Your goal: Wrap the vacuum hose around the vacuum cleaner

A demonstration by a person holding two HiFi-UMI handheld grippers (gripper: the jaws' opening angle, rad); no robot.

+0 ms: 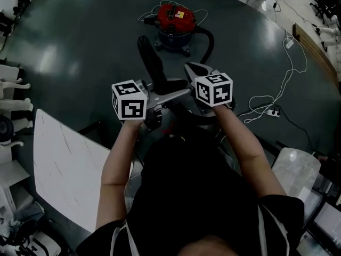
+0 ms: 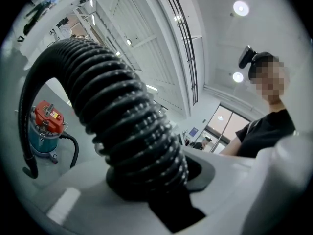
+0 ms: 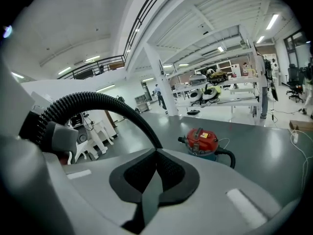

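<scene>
- Left gripper (image 2: 161,190): the jaws stand partly apart and clamp the vacuum hose (image 2: 122,111), whose black ribbed body fills the gap between them.
- Vacuum hose: from the left gripper's jaws it rises forward, arches over and drops towards the floor (image 1: 80,47) ahead of that gripper. In the right gripper view the same arc runs from the left gripper, at that view's left edge, down behind the right gripper's jaw tips. Whether it touches them cannot be told.
- Right gripper (image 3: 156,168): the jaws are closed fully on each other, pad against pad, with nothing between them. In the head view it is level with the left gripper and just beside it, to that gripper's right.
- Vacuum cleaner (image 1: 173,21): a red-topped canister on a bluish base. It stands upright on the floor, well ahead of both grippers and apart from them. In the right gripper view it lies just right of the jaw line. In the left gripper view it lies to the left, framed beneath the hose arc.
- A further stretch of black hose leaves the canister's right side and curves back towards the right gripper.
- Table (image 1: 69,164): a white top, below and to the left of the left gripper, close by the person's left arm.
- Power strip (image 1: 273,112) and white cable (image 1: 290,73): on the floor to the right of the right gripper, clear of both the hose and the canister.
</scene>
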